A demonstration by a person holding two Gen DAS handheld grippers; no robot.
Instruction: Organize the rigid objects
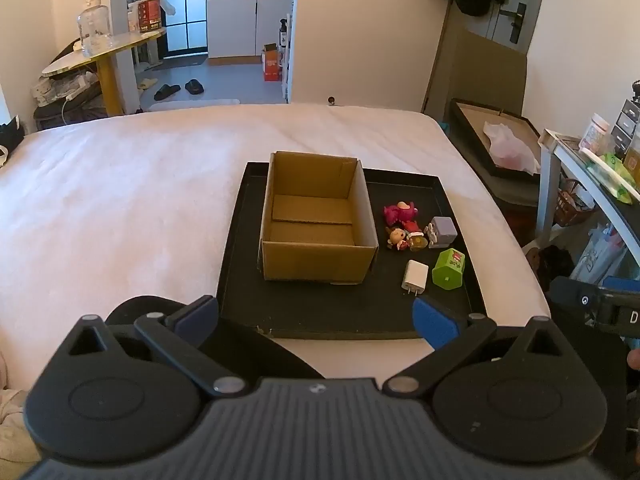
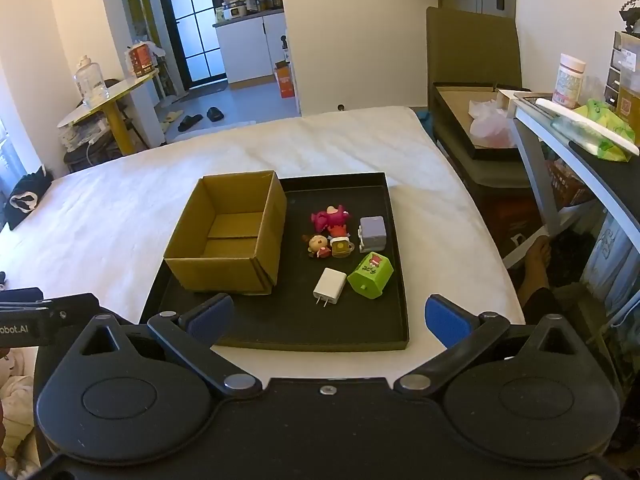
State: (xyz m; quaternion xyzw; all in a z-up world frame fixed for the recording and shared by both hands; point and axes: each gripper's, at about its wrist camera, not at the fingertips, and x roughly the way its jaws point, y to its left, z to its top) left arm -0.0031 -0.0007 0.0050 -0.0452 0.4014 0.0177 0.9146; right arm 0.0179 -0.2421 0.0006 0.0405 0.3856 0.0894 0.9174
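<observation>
An empty cardboard box stands on the left part of a black tray on the bed. To its right on the tray lie a white charger, a green block toy, a grey-purple cube toy, a pink figure and small doll figures. My left gripper hovers open over the tray's near edge. My right gripper is open too, just short of the charger. Nothing is between either pair of fingers.
The tray rests on a white bed. A dark storage box and a cluttered shelf stand right of the bed. A person's foot shows beside the bed. A round side table stands far left.
</observation>
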